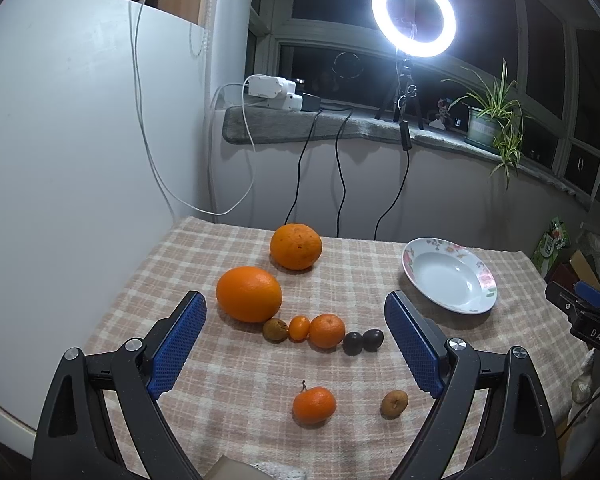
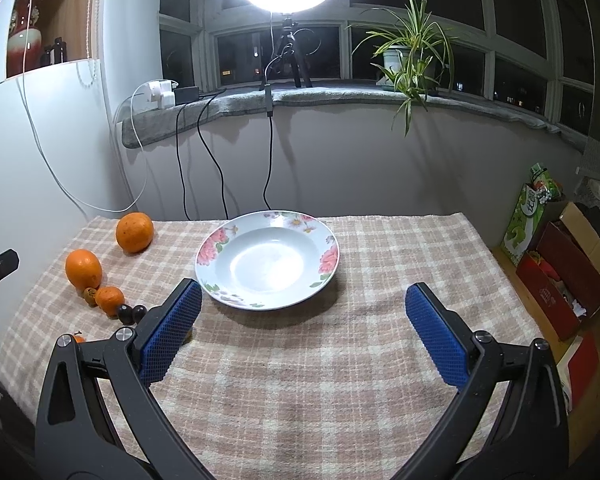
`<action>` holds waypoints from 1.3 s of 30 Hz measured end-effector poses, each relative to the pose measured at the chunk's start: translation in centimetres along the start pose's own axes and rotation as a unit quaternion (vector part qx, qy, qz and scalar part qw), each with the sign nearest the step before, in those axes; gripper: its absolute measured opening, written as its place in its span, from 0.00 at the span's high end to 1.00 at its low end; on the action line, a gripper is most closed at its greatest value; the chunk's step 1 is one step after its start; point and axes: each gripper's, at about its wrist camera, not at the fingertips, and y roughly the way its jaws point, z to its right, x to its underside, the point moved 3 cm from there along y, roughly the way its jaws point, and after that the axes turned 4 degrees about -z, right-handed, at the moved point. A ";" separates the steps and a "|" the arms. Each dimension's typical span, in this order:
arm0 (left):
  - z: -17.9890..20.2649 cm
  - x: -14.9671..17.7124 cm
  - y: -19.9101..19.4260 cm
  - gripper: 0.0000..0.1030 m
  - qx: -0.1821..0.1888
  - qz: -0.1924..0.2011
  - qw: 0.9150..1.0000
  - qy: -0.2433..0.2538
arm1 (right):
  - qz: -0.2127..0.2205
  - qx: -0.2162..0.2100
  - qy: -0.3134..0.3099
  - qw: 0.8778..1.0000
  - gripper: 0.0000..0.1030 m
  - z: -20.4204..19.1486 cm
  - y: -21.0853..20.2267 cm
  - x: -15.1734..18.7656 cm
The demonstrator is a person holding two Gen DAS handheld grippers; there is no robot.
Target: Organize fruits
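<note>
Nothing has reached the plate (image 2: 327, 262) yet: the flowered dish sits bare on the checked cloth of the table (image 2: 340, 380), and every fruit lies loose on the cloth to its left. The left tool (image 1: 296, 340) hovers wide open and empty above the fruit, its blue pads apart on either side of a row of small pieces. That row runs from a large orange (image 1: 249, 294) through a small tangerine (image 1: 327, 331) to two dark fruits (image 1: 363, 342). A second large orange (image 1: 296, 246) sits behind, and a stemmed tangerine (image 1: 314, 405) and a brown fruit (image 1: 394, 404) lie nearer the camera. The right tool (image 2: 302, 330) is equally wide open and empty, facing the plate. By this evidence, the sorting has barely begun, with all fruit left to move.
</note>
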 end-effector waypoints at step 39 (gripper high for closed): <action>0.0 0.1 0.1 0.12 0.001 0.000 1.000 -0.001 | -0.010 -0.005 -0.003 1.000 0.00 -0.3 0.3 0.4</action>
